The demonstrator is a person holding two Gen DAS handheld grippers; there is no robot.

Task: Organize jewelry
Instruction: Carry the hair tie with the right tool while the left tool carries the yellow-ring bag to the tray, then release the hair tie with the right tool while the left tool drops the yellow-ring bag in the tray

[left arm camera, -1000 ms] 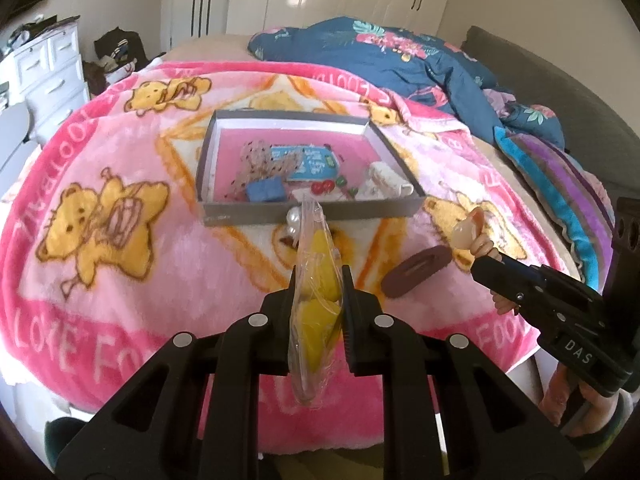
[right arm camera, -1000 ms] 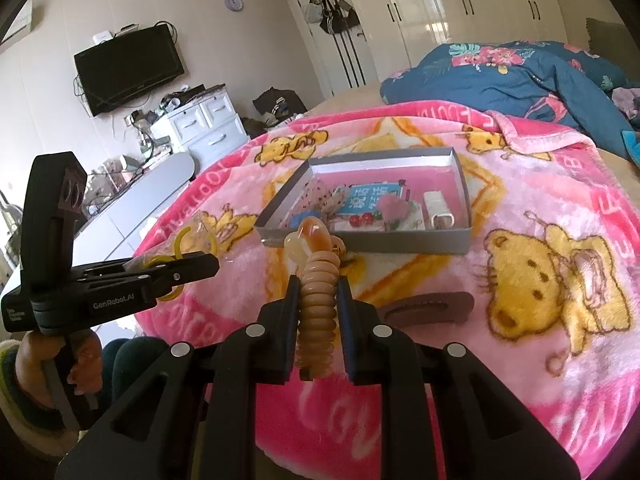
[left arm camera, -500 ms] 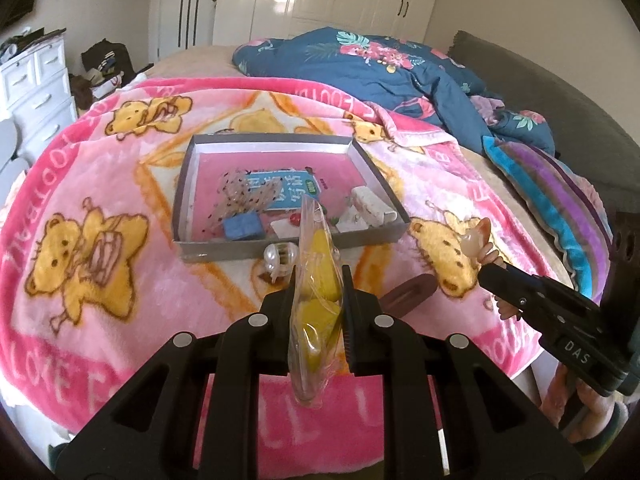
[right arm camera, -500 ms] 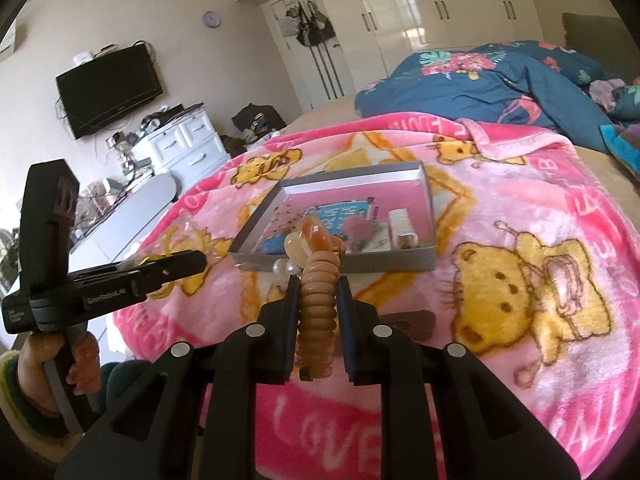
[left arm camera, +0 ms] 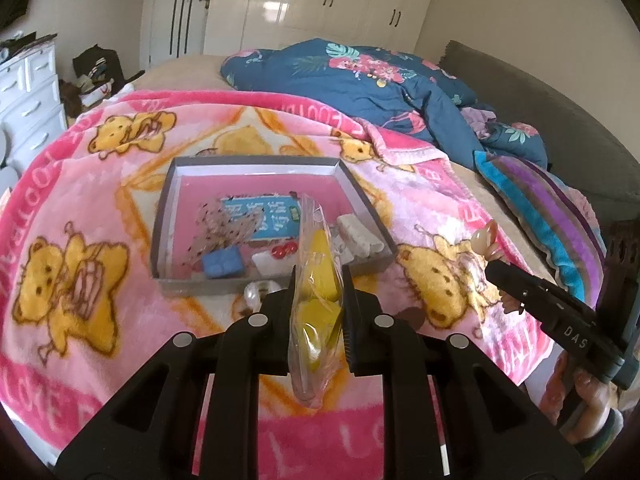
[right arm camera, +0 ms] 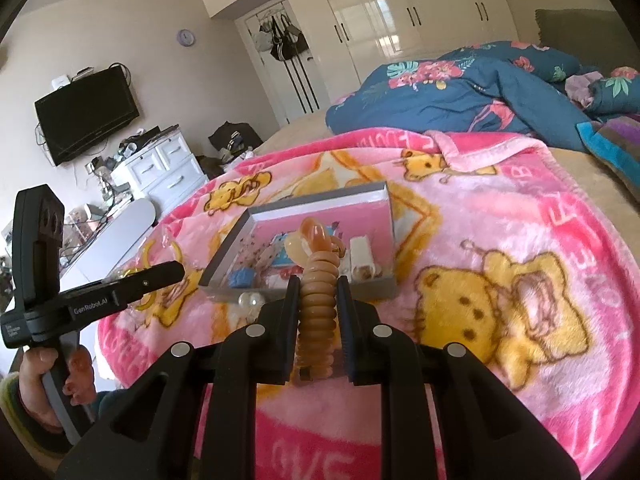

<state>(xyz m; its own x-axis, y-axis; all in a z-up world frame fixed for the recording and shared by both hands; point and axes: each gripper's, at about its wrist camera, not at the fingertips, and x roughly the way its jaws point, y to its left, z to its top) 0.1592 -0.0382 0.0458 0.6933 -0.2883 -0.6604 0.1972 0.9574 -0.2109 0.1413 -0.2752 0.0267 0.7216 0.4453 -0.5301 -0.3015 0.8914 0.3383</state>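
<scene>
Above blanket point(left arm camera: 80, 208), grey tray point(left arm camera: 362, 196) nearer than before; left hand-held gripper point(left arm camera: 319, 304) clamps yellow-filled bag point(left arm camera: 316, 300), right hand-held gripper point(right arm camera: 319, 300) clamps amber clip point(right arm camera: 318, 304).

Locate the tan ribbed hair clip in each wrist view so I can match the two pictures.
Left wrist view: the tan ribbed hair clip is at the right edge, sticking out of the right claw.
Right wrist view: bottom centre, clamped between that claw's fingers, rising in front of the tray.
Shared landmark: the grey tray on the pink bear blanket.
</scene>
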